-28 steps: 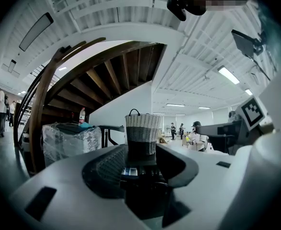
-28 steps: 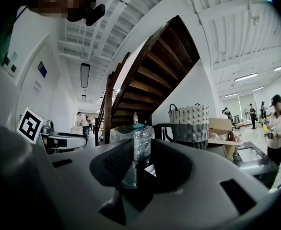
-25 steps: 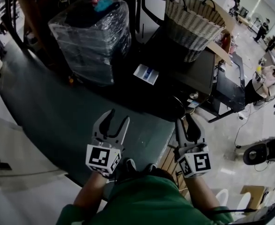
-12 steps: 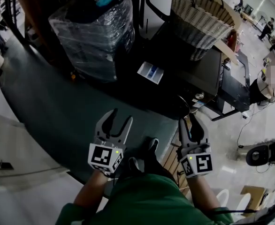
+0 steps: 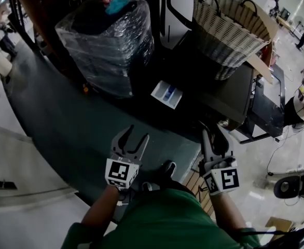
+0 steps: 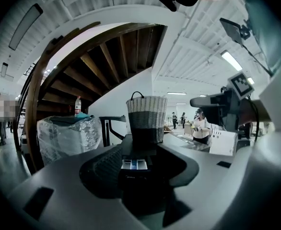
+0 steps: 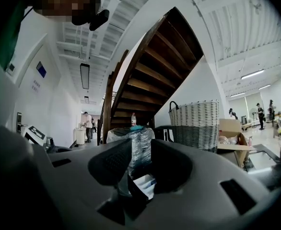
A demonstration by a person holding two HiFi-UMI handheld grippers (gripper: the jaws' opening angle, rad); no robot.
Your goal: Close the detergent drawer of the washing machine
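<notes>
The white detergent drawer (image 5: 167,94) with a blue insert sticks out of the dark washing machine (image 5: 222,87). Both grippers hang in front of it, well short and apart from it. My left gripper (image 5: 136,134) is open and empty; in the left gripper view the drawer (image 6: 134,164) shows straight ahead between the jaws. My right gripper (image 5: 212,135) is open and empty too, below the machine's front corner. In the right gripper view the drawer (image 7: 146,184) lies low in the gap between the jaws.
A woven basket (image 5: 230,27) stands on the machine's top. A plastic-wrapped bundle (image 5: 106,40) with a bottle on it stands left of the machine on a dark green floor strip (image 5: 53,118). A wooden staircase (image 7: 155,66) rises behind. People stand far off at the right.
Both grippers have come a little closer to the machine and the drawer now sits lower in the head view. Jaws are unchanged.
</notes>
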